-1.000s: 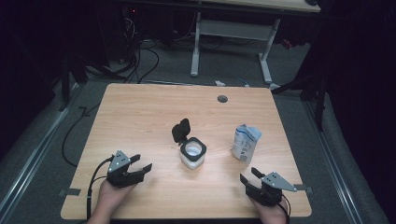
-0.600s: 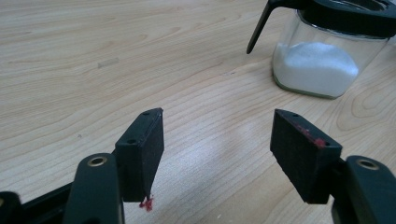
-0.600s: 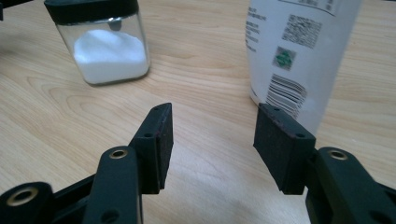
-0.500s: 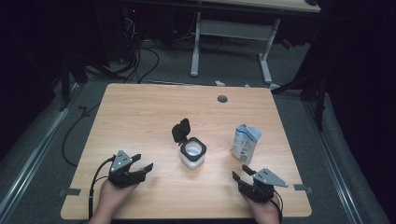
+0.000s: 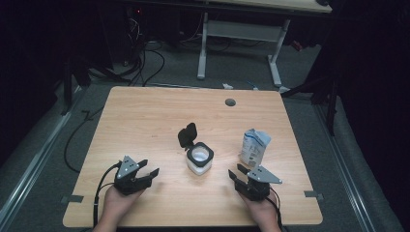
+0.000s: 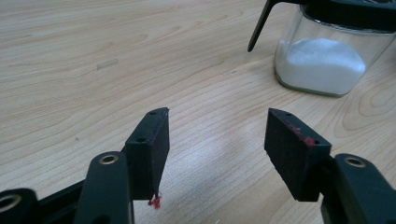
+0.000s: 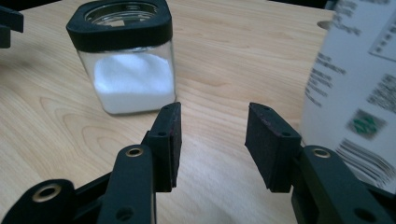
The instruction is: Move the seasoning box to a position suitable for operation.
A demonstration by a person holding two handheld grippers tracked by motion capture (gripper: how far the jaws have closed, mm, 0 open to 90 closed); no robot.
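Dead centre on the wooden table (image 5: 145, 116) sits the glass jar (image 5: 199, 159), black lid (image 5: 187, 135) flipped up behind it, white powder (image 7: 133, 80) filling its lower half. Just right of the jar stands a white and blue paper bag (image 5: 254, 147), top crumpled. The right gripper (image 5: 241, 176) hovers low, in front of the jar and to its right, below the bag; its jaws have just been closing, yet they stand apart over bare wood. The left gripper (image 5: 147, 169) waits in front of the jar to its left, jaws narrowing a little too, apart and empty.
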